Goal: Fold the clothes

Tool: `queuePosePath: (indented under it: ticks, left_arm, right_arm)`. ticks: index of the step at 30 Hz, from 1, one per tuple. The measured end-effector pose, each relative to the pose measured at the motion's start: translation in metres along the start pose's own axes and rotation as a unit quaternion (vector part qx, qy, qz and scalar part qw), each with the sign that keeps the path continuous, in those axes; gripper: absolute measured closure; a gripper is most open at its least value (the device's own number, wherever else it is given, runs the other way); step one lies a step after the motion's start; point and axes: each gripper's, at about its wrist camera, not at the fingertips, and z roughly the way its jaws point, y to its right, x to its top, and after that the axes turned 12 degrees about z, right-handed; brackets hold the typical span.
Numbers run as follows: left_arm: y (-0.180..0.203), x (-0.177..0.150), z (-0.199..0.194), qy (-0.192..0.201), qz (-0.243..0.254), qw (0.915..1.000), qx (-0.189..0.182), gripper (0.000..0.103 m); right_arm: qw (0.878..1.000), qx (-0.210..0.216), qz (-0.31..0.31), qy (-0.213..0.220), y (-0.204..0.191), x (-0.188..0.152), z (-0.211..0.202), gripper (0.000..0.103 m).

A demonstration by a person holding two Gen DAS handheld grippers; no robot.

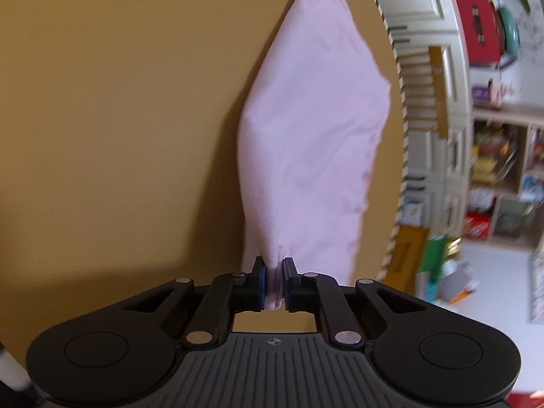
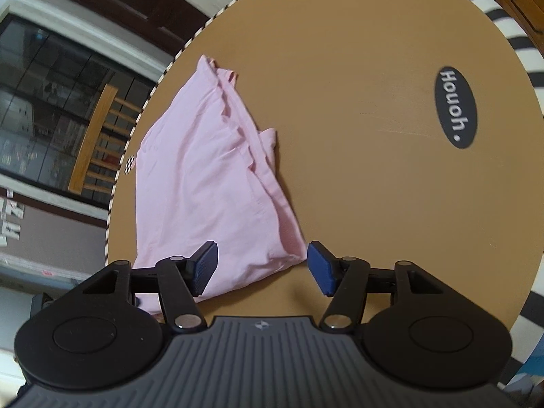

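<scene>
A pale pink garment [image 1: 306,142] lies partly folded on a round tan table [image 1: 119,119]. My left gripper [image 1: 274,284] is shut on a bunched corner of it and holds that corner lifted above the table. In the right wrist view the same pink garment [image 2: 204,183] lies in loose folds near the table's left edge. My right gripper [image 2: 262,267] is open, its blue pads either side of the garment's near corner, not gripping it.
The table [image 2: 357,136] has a striped rim and a black oval logo [image 2: 455,107] on the right. A wooden chair [image 2: 91,139] stands beyond the left edge. Shelves with packets [image 1: 496,170] stand past the table's right edge.
</scene>
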Motion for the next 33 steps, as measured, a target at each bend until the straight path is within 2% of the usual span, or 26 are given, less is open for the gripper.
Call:
queuePosePath:
  ticks: [2, 6, 10, 14, 22, 28, 31, 33]
  left_arm:
    - [0.007, 0.006, -0.001, 0.000, -0.016, 0.9996, -0.021, 0.093]
    - [0.022, 0.012, 0.002, -0.001, -0.026, 0.9990, -0.036, 0.093]
    - [0.028, 0.014, -0.006, -0.001, -0.028, 0.9987, -0.043, 0.092]
    - [0.031, 0.015, -0.012, -0.001, -0.029, 0.9982, -0.052, 0.092]
    - [0.025, 0.011, -0.031, 0.000, -0.033, 0.9970, -0.071, 0.092]
    - [0.019, 0.010, -0.034, 0.004, -0.040, 0.9967, -0.071, 0.092]
    - [0.012, 0.008, -0.036, 0.001, -0.044, 0.9965, -0.071, 0.092]
    - [0.005, 0.006, -0.038, -0.002, -0.047, 0.9964, -0.070, 0.092]
  right_arm:
    - [1.000, 0.012, 0.018, -0.011, 0.005, 0.000, 0.003, 0.040]
    - [0.995, 0.043, 0.081, -0.037, 0.018, -0.007, 0.016, 0.038]
    - [0.982, 0.069, 0.163, -0.064, 0.036, -0.019, 0.032, 0.038]
    - [0.967, 0.088, 0.229, -0.067, 0.045, -0.029, 0.047, 0.038]
    - [0.948, 0.133, 0.287, -0.033, 0.028, -0.029, 0.087, 0.035]
    - [0.933, 0.151, 0.327, 0.027, 0.020, -0.036, 0.106, 0.036]
    - [0.937, 0.144, 0.313, 0.053, 0.017, -0.036, 0.108, 0.045]
    - [0.941, 0.138, 0.303, 0.061, 0.018, -0.033, 0.110, 0.058]
